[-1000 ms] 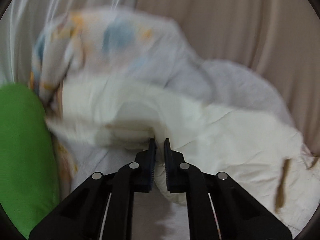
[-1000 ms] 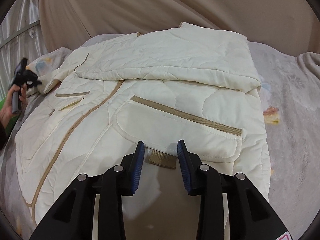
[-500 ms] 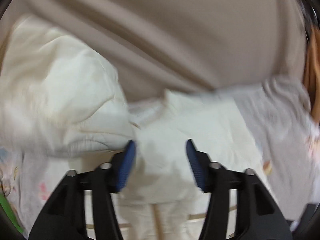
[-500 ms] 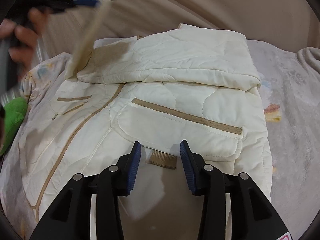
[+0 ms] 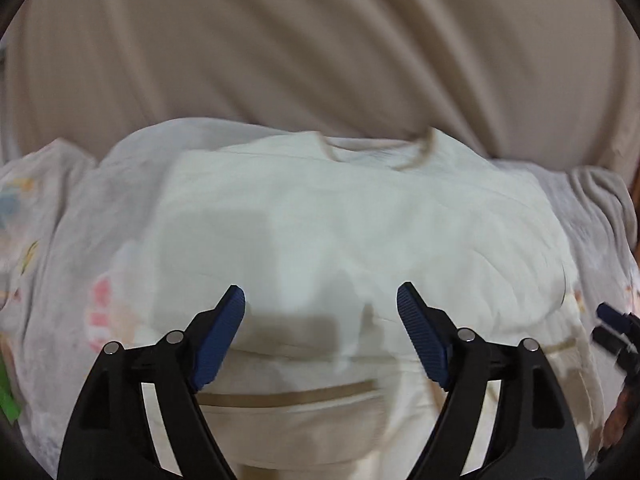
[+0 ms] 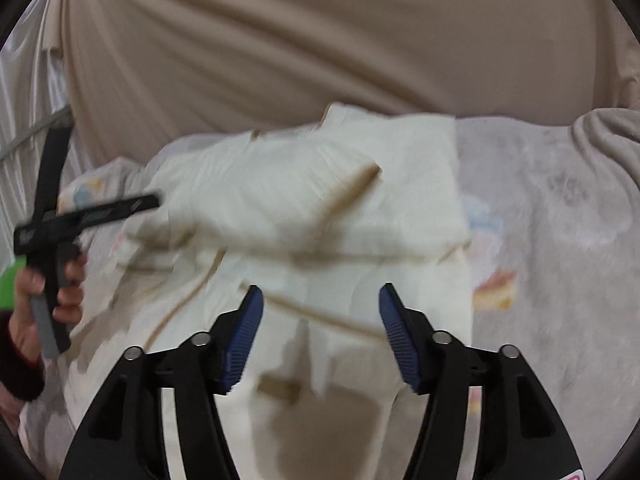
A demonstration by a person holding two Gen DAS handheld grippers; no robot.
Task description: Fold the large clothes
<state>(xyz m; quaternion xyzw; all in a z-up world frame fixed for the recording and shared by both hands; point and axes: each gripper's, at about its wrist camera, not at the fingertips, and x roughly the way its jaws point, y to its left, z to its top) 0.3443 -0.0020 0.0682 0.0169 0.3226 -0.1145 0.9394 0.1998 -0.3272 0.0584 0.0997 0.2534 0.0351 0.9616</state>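
A cream quilted jacket (image 5: 340, 240) with tan trim lies on a bed, both sleeves folded across its chest; it also shows in the right wrist view (image 6: 320, 208). My left gripper (image 5: 321, 312) is open and empty, above the jacket's middle. My right gripper (image 6: 321, 312) is open and empty, above the jacket's lower part near a tan-edged pocket (image 6: 320, 316). The left gripper also shows at the left of the right wrist view (image 6: 68, 216), held in a hand. The right gripper's tip shows at the right edge of the left wrist view (image 5: 616, 328).
A pale patterned bedsheet (image 6: 540, 240) covers the bed around the jacket. A beige curtain (image 5: 320, 52) hangs behind the bed. A green cushion (image 6: 12, 284) lies at the left edge. A beige blanket (image 6: 608, 140) is bunched at the right.
My left gripper let go of the left sleeve after carrying it over the jacket, and opened wide. My right gripper also opened wider and rose a little.
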